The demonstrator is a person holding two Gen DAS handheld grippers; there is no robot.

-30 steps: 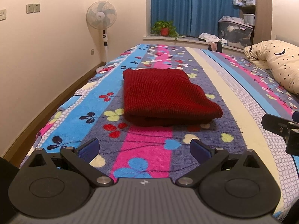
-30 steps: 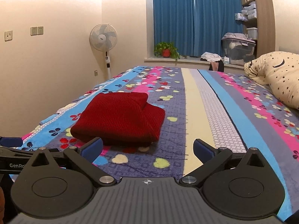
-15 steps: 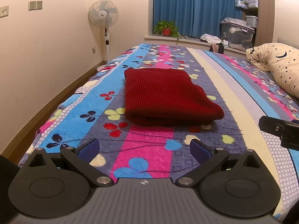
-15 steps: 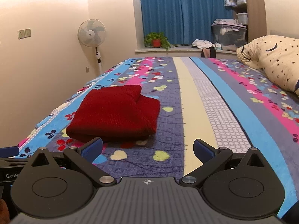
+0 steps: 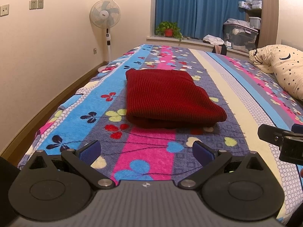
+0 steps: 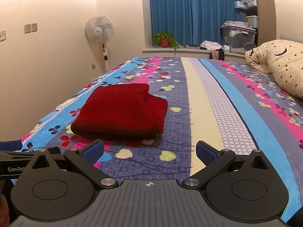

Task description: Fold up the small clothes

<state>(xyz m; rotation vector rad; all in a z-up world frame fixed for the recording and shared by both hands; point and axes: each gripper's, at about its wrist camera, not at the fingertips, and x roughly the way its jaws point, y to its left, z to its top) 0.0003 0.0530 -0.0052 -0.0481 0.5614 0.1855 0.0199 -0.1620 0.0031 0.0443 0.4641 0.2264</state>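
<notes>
Left gripper (image 5: 145,150): jaws spread wide, grasping nothing, blue pads (image 5: 89,149) hovering above the blanket.
Right gripper (image 6: 149,151): jaws equally wide, holding nothing, clear of the cloth.
Red knit sweater (image 5: 170,98): folded flat on the bed, at 12 o'clock from the left gripper, 11 o'clock from the right, apart from both.
Surface: striped floral blanket (image 6: 208,113).
Room: pedestal fan (image 5: 105,17) at 11 o'clock, blue curtains (image 6: 189,13) and potted plant (image 6: 164,39) at 12, star-print pillow (image 6: 284,62) at 2.
</notes>
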